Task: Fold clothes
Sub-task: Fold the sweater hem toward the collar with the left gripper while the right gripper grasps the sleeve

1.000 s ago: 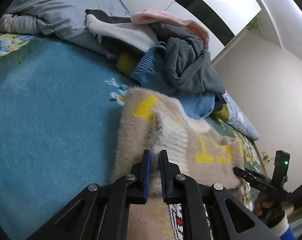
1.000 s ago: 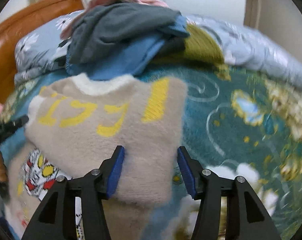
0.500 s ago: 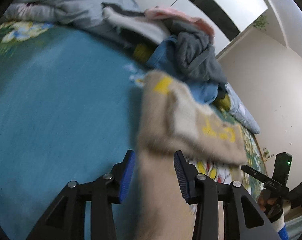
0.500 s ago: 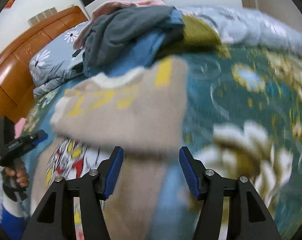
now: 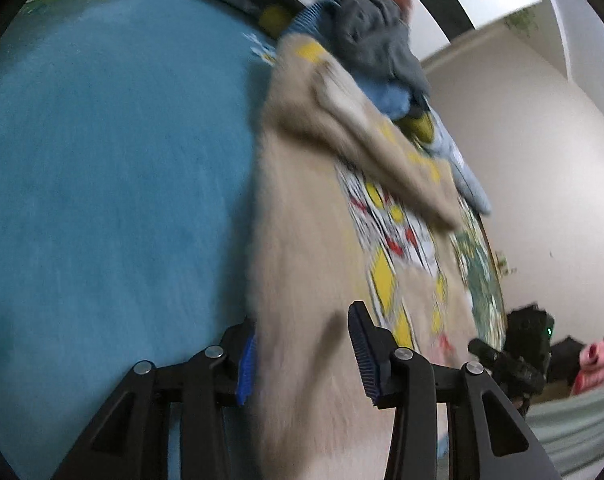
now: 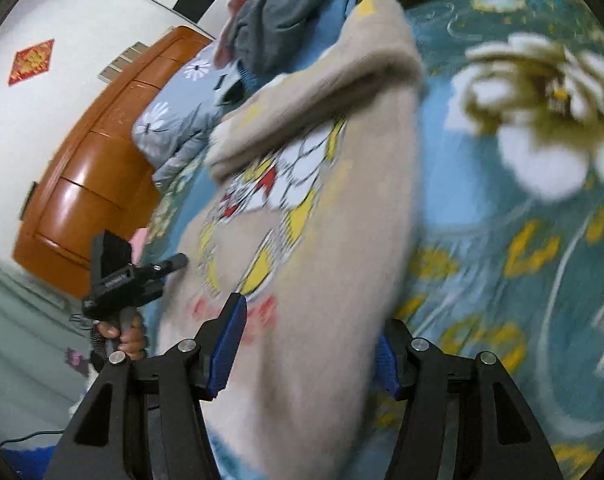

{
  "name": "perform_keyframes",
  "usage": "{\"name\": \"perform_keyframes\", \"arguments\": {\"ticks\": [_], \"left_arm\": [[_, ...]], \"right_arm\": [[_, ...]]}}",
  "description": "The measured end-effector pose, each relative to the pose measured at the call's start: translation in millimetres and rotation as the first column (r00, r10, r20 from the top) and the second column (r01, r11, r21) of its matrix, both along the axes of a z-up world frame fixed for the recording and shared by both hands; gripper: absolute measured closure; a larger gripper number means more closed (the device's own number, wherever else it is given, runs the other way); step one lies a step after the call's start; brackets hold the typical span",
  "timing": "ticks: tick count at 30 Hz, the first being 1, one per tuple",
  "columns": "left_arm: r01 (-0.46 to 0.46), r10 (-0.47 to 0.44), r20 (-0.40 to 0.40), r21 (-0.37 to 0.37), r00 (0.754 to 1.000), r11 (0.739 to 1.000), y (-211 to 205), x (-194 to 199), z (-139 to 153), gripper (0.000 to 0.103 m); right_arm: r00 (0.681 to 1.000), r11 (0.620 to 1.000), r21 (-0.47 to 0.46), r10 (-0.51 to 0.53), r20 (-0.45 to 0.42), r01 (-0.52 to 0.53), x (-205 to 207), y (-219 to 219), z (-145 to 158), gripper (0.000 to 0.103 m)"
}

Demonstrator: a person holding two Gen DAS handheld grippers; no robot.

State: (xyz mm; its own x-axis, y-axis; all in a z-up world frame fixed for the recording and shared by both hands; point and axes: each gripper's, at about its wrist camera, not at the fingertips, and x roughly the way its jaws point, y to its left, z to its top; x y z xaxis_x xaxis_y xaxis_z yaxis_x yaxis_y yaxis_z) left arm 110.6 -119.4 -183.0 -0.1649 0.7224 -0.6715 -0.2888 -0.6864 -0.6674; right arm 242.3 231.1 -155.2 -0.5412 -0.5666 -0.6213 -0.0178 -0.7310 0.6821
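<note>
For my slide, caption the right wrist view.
Open right gripper over a beige sweater with its top folded down, on a floral bedspread.

a home bedroom: floral bedspread [image 6: 522,208], wooden headboard [image 6: 89,184], daisy-print pillow [image 6: 169,120], heaped clothes [image 6: 293,12]

The scene is viewed by two fisheye cameras, each mounted behind a hand-held gripper and aimed forward and downward along its fingers, close above the bed. From the left gripper [image 5: 304,360] the beige sweater [image 5: 314,264] is seen along its length towards the clothes pile [image 5: 374,44], with the blue blanket [image 5: 113,168] at left and the right gripper [image 5: 502,360] at lower right. From the right gripper [image 6: 308,344] the same sweater [image 6: 334,240] and pile [image 6: 293,12] are seen, with the left gripper [image 6: 141,276] at lower left.
</note>
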Motion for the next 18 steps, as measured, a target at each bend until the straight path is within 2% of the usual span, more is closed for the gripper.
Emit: {"name": "perform_keyframes", "arguments": {"ticks": [2, 4, 5, 6, 7, 9, 12, 18], "left_arm": [[0.03, -0.03, 0.014, 0.004, 0.999, 1.0, -0.4, 14.8, 0.3, 0.058], [0.043, -0.043, 0.014, 0.008, 0.999, 0.999, -2.0, 26.2, 0.4, 0.06], [0.042, -0.043, 0.021, 0.018, 0.999, 0.999, -4.8, 31.7, 0.2, 0.06], [0.042, -0.042, 0.027, 0.028, 0.999, 0.999, -7.5, 37.2, 0.0, 0.064], [0.041, -0.042, 0.034, 0.036, 0.999, 0.999, -10.2, 42.3, -0.1, 0.068], [0.038, -0.039, 0.044, 0.034, 0.998, 0.999, -14.8, 49.0, -0.4, 0.086], [0.012, -0.013, 0.026, 0.042, 1.0, 0.999, -19.6, 60.4, 2.8, 0.094], [-0.022, 0.028, -0.031, 0.175, 0.999, 0.984, -39.5, 79.2, 33.8, 0.094]], "right_arm": [[1.0, 0.999, -0.038, 0.008, -0.003, -0.008, 8.6, -5.1, -1.8, 0.043], [1.0, 0.999, -0.051, 0.009, -0.004, -0.009, 15.2, -9.9, -3.2, 0.052], [1.0, 0.999, -0.044, 0.005, -0.003, -0.005, 17.5, -12.0, -3.8, 0.064], [1.0, 0.999, -0.037, 0.002, -0.003, -0.002, 19.9, -14.1, -4.3, 0.073], [1.0, 0.998, -0.057, -0.015, 0.0, 0.015, 21.9, -12.8, -5.6, 0.076], [0.999, 0.995, -0.09, -0.044, 0.009, 0.044, 25.5, -9.1, -7.5, 0.082], [0.998, 0.994, -0.094, -0.057, 0.007, 0.057, 31.3, -7.5, -1.9, 0.092], [0.996, 0.991, -0.132, -0.023, -0.081, 0.013, 47.9, -11.5, 29.2, 0.094]]}}
